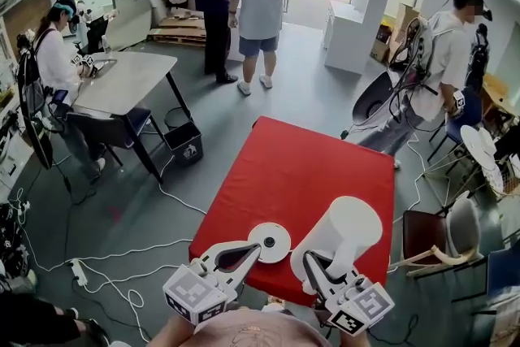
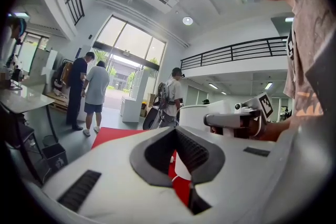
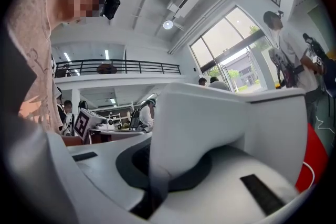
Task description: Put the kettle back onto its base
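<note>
A white kettle (image 1: pixel 347 230) is at the near right of the red table (image 1: pixel 301 166); I cannot tell whether it rests on the cloth. My right gripper (image 1: pixel 314 262) is shut on its handle. In the right gripper view the handle (image 3: pixel 173 155) runs down between the jaws and the kettle body (image 3: pixel 247 118) fills the frame. The round white base (image 1: pixel 270 242) lies flat just left of the kettle. My left gripper (image 1: pixel 253 250) is shut, its tips at the base's near edge. In the left gripper view the left gripper (image 2: pixel 191 184) holds nothing, and the kettle (image 2: pixel 193 115) shows beyond it.
The table's near edge is right under both grippers. Two people (image 1: pixel 244 4) stand at the back, another (image 1: pixel 443 53) at the right, one at a grey table (image 1: pixel 122 81) on the left. Chairs (image 1: pixel 443 236) stand right of the table; cables (image 1: pixel 106 264) cross the floor.
</note>
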{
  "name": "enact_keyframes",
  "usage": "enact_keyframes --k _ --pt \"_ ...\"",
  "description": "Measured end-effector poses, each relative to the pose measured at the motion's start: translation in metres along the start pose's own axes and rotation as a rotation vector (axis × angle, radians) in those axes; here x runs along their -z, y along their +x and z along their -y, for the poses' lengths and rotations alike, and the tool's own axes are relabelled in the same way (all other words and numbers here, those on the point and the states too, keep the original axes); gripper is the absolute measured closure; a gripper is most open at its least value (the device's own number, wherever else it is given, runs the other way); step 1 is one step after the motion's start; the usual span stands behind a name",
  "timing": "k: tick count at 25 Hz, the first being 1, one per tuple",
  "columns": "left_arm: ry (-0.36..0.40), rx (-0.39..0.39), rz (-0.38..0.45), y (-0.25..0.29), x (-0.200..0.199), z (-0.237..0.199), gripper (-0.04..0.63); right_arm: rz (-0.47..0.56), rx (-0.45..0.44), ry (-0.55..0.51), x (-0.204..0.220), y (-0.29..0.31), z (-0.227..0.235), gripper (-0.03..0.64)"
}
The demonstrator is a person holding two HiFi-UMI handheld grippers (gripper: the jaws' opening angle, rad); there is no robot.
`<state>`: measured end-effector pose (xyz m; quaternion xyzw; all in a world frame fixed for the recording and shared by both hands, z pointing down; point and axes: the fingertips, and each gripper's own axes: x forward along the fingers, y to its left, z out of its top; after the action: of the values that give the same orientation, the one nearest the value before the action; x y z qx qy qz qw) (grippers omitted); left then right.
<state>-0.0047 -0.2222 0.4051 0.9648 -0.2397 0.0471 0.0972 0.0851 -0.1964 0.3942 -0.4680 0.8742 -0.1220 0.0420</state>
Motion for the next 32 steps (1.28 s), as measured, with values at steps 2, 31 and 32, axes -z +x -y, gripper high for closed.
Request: enact_keyframes --k 2,31,32 --pt "-0.005 -0.010 -0.003 0.001 0.001 -0.002 0.609 -0.008 -0.009 0.006 0.000 0.003 0.004 0.597" --pt "-0.026 -0.129 -0.023 -0.008 0.007 -0.024 0.609 -0.021 -0.287 -0.063 -0.021 0.121 -0.008 0.597" --pt "-0.027 -0.137 -0.021 -0.009 0.006 -0.027 0.609 -0.026 -0.292 -0.058 -0.019 0.123 -0.006 0.597"
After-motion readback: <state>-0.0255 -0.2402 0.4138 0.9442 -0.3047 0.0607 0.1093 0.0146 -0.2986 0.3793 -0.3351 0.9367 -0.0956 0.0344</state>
